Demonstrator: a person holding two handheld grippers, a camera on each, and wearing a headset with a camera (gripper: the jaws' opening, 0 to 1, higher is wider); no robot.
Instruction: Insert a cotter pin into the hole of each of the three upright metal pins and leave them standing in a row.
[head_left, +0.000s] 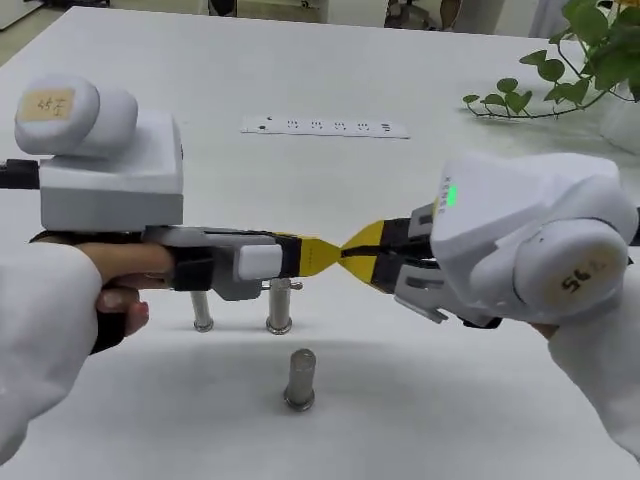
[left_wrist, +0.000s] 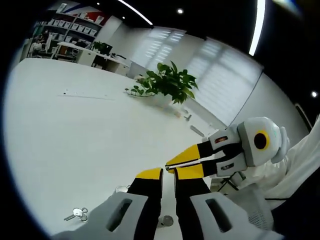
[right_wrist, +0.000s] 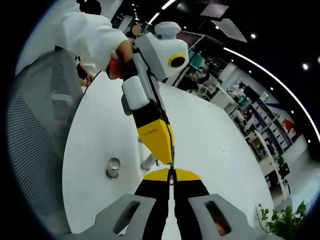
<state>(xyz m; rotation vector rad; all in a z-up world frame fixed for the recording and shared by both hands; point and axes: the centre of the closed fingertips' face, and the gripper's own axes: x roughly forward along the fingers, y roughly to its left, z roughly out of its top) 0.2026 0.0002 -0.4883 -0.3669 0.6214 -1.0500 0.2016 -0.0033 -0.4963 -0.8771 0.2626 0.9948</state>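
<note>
Smooth white table (head_left: 420, 410), matte top, wide and mostly bare. Three short grey metal pins stand upright on it near the front edge: left pin (head_left: 203, 315) and middle pin (head_left: 279, 312) side by side in a row, front pin (head_left: 301, 378) apart from them, nearer the person (looks stubbier, round top facing up). Flat white multi-socket power strip (head_left: 325, 127) lies well behind the pins, and a green leafy plant (head_left: 590, 45) sits at the far right corner, one stem trailing onto the tabletop.

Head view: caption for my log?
Left hand-held gripper and right hand-held gripper touch tips over three upright metal pins on a table.
</note>
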